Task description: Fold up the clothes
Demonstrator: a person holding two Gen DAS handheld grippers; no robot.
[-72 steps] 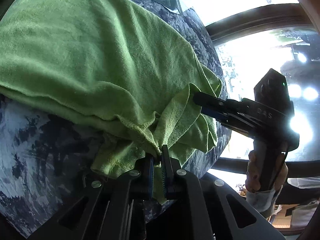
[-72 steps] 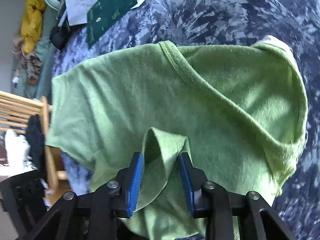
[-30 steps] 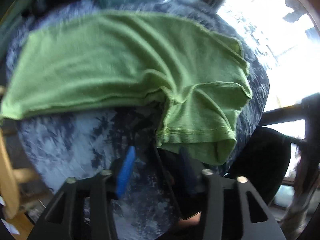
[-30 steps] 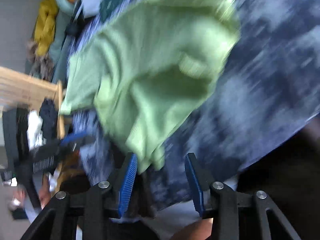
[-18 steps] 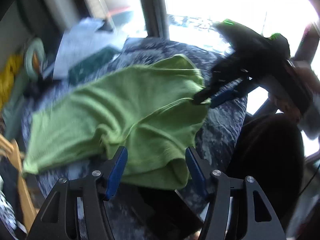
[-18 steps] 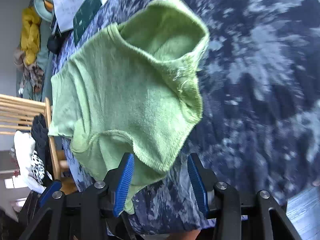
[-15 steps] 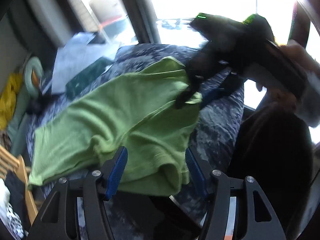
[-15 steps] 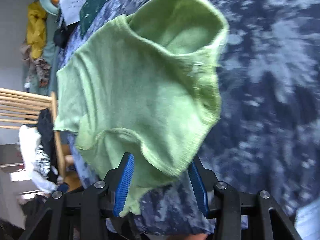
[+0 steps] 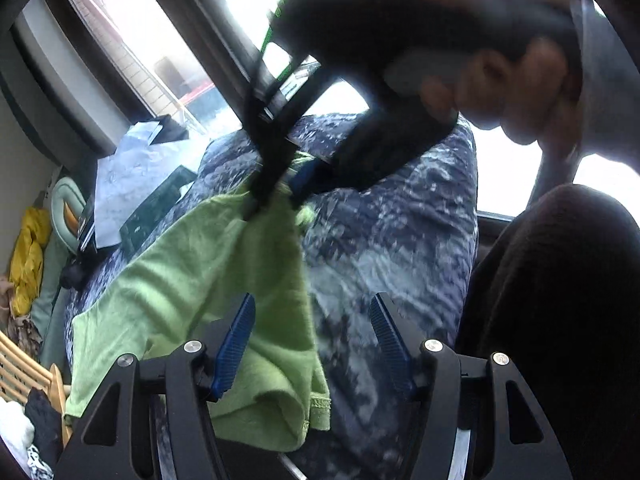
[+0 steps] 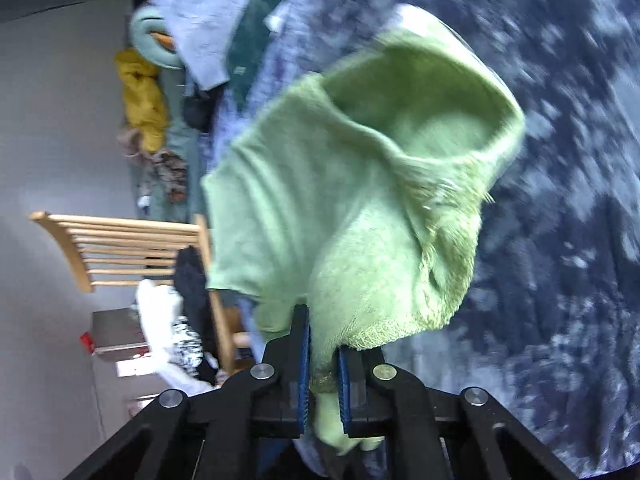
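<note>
- Blue-and-white mottled bedding (image 9: 404,240) fills the surface under both tools, with a bright window (image 9: 132,40) behind it.
- Right gripper (image 10: 323,376): its jaws have just been closing and now pinch a fold of the green garment (image 10: 360,208) between the blue pads (image 10: 304,364); cloth bulges above the pads and pokes out below them.
- From that pinch the green garment rises in a loose hood-like pocket, its hem curling open toward the bedding; the picture is blurred there.
- Left gripper (image 9: 314,344): jaws stand wide, nothing pressed between them. The green garment's lower edge lies against the left pad and drapes partway across the gap; the right pad is over bare bedding.
- Seen from the left wrist, the right gripper's dark body and the person's hand (image 9: 516,80) block much of the window and the garment's far end.
- Beyond the green garment, at the bedding's far edge, lie pale papers (image 9: 132,168) and a dark green booklet (image 9: 156,212).
- Left of the garment stand a wooden chair (image 10: 120,248) with dark and white clothes on it, and a yellow cloth (image 10: 144,96) farther back.
- A dark rounded shape (image 9: 560,320) sits right of the bedding; what it is cannot be told.
</note>
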